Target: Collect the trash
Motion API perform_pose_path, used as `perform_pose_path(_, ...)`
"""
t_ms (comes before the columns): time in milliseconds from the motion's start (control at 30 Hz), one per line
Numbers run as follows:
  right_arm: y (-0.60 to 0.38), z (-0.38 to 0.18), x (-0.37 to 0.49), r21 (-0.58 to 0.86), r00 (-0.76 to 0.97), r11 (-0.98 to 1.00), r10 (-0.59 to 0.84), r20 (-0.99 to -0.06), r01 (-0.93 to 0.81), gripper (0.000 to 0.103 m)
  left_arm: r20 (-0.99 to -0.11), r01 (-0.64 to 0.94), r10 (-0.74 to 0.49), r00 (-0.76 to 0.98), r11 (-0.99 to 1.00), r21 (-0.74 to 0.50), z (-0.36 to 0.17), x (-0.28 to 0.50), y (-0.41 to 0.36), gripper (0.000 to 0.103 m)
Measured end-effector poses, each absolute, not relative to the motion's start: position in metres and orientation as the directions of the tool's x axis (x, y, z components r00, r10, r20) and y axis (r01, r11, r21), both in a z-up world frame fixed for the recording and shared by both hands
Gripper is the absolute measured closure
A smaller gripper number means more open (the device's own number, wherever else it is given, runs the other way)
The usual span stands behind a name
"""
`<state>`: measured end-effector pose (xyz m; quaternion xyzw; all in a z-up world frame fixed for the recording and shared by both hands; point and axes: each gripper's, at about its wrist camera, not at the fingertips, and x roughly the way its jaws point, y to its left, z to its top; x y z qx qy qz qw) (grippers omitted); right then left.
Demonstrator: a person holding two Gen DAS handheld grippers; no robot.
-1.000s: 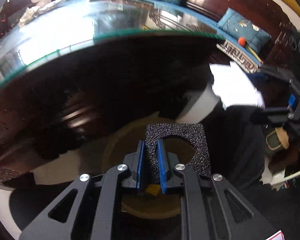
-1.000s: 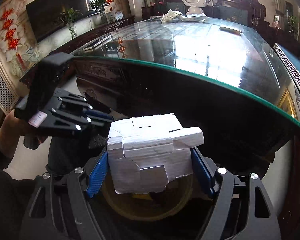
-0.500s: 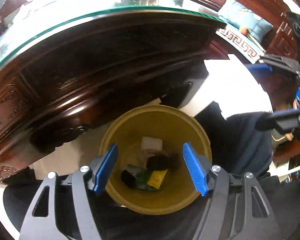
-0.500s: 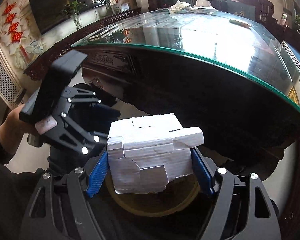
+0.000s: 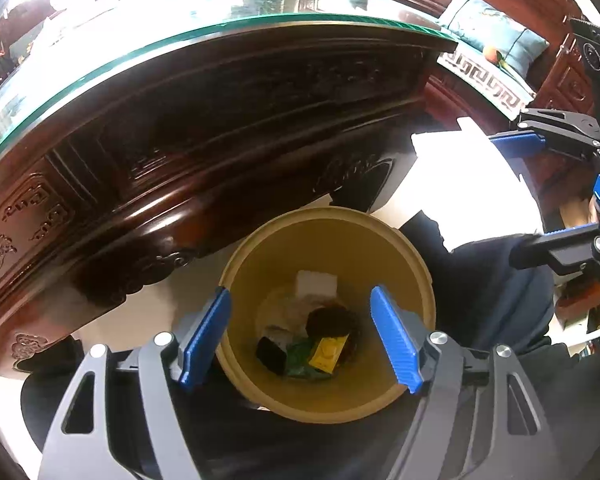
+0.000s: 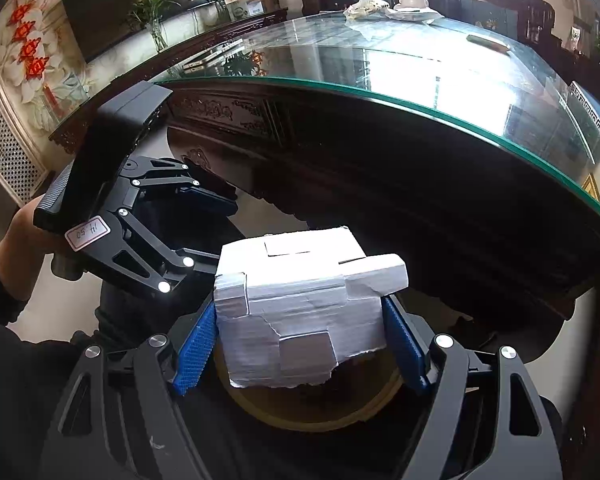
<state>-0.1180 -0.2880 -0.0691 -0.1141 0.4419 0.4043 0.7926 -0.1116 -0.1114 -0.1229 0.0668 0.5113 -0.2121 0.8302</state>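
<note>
My left gripper (image 5: 299,292) hangs over a tan round bin (image 5: 380,248), and its jaws are opening with nothing between them. In the bin lie a dark foam piece (image 5: 331,320), a yellow wrapper (image 5: 330,354), a green wrapper (image 5: 300,360), a black scrap (image 5: 271,354) and a white block (image 5: 316,284). My right gripper (image 6: 299,304) is shut on a torn white cardboard box (image 6: 300,312), held above the bin's rim (image 6: 320,416). The left gripper (image 6: 224,232) shows beside it in the right wrist view, held by a hand (image 6: 16,240).
A dark carved wooden table with a glass top (image 6: 420,80) rises just behind the bin. On its far end lie crumpled paper (image 6: 364,6) and a flat bar (image 6: 488,42). Dark trouser legs (image 5: 480,292) flank the bin. Pale floor (image 5: 112,320) shows on the left.
My left gripper opened and let go of the black foam piece, which now lies in the bin. The right gripper keeps the white box and has hardly moved.
</note>
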Motion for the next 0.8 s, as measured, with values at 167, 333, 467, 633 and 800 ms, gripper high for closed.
perform_pose_path(167, -0.2869, -0.0725, -0.1187, 0.197, 0.259, 0.644, 0.542, -0.799, -0.739, 0.027, -0.876, 0.423, -0.283, 0.390, 0.900, -0.103, -0.1215, -0.1118, -0.1121, 0.030)
perform_pose_path(333, -0.2854, -0.0758, -0.1203, 0.203, 0.248, 0.640, 0.542, -0.803, -0.741, 0.025, -0.875, 0.432, -0.288, 0.389, 0.896, -0.102, -0.1200, -0.1136, -0.1139, 0.030)
perform_pose_path(467, -0.2855, -0.0761, -0.1204, 0.207, 0.245, 0.637, 0.546, -0.801, -0.742, 0.024, -0.875, 0.436, -0.290, 0.388, 0.894, -0.103, -0.1200, -0.1139, -0.1131, 0.029)
perform_pose_path(633, -0.2850, -0.0774, -0.1206, 0.204, 0.243, 0.637, 0.541, -0.805, -0.743, 0.024, -0.876, 0.440, -0.292, 0.385, 0.892, -0.104, -0.1209, -0.1140, -0.1143, 0.029)
perform_pose_path(800, -0.2850, -0.0787, -0.1201, 0.202, 0.243, 0.641, 0.535, -0.810, -0.740, 0.024, -0.876, 0.445, -0.294, 0.383, 0.890, -0.104, -0.1205, -0.1143, -0.1169, 0.029)
